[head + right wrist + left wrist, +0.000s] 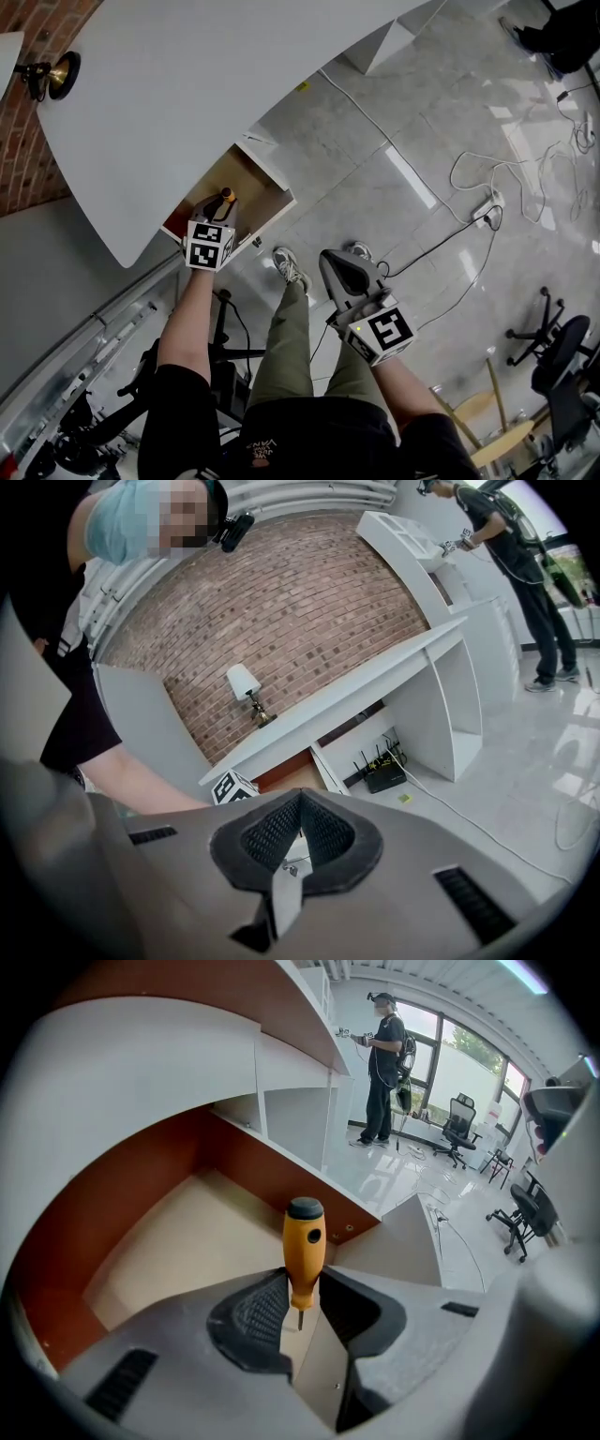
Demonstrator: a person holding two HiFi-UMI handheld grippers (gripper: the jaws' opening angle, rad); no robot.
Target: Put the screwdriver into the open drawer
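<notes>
The screwdriver [305, 1246] has an orange handle with a black cap. It stands upright between the pads of my left gripper [302, 1305], which is shut on the handle's lower end, the short metal tip showing below. Gripper and tool hang over the open drawer [178, 1241], a wooden box with red-brown walls. In the head view the left gripper [217, 217] holds the screwdriver [226, 198] above the drawer [246, 178] pulled out from under the white desk. My right gripper [339, 269] hangs above the floor to the right, jaws shut with nothing in them, also seen as the right gripper [298, 803].
The white desk top [187, 94] carries a brass lamp [54, 75] by the brick wall. Cables and a power strip [487, 211] lie on the tiled floor. Office chairs [553, 352] stand at the right. Another person [384, 1063] stands far off. My shoes [291, 267] are below the drawer.
</notes>
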